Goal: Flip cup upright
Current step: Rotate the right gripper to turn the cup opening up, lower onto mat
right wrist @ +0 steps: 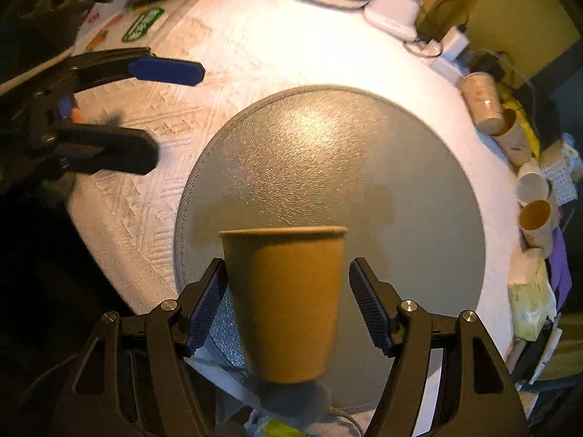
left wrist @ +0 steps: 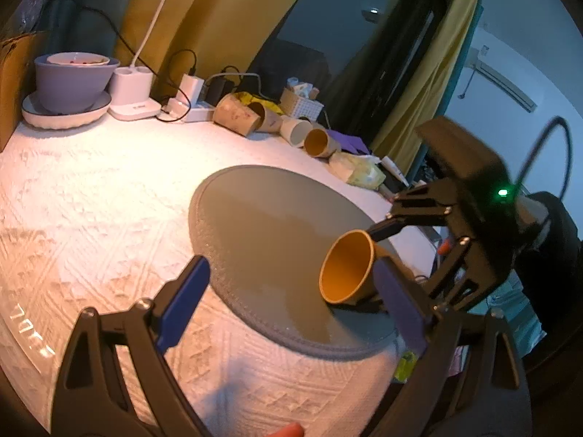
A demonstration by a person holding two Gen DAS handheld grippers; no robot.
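A brown paper cup (right wrist: 288,302) lies tilted at the near edge of the round grey mat (right wrist: 364,153), its open mouth pointing away from the right gripper. In the left wrist view the cup (left wrist: 348,267) shows its orange inside. My right gripper (right wrist: 288,309) is open, one pad on each side of the cup with small gaps; it also shows in the left wrist view (left wrist: 379,251). My left gripper (left wrist: 295,302) is open and empty, hovering over the mat's left edge; it shows in the right wrist view (right wrist: 175,113).
The white textured tablecloth (left wrist: 91,189) covers the table. At the back stand a grey bowl on a plate (left wrist: 71,83), a white lamp base (left wrist: 133,91), chargers and several lying paper cups (left wrist: 277,123). A tissue pack (left wrist: 360,171) lies at the right edge.
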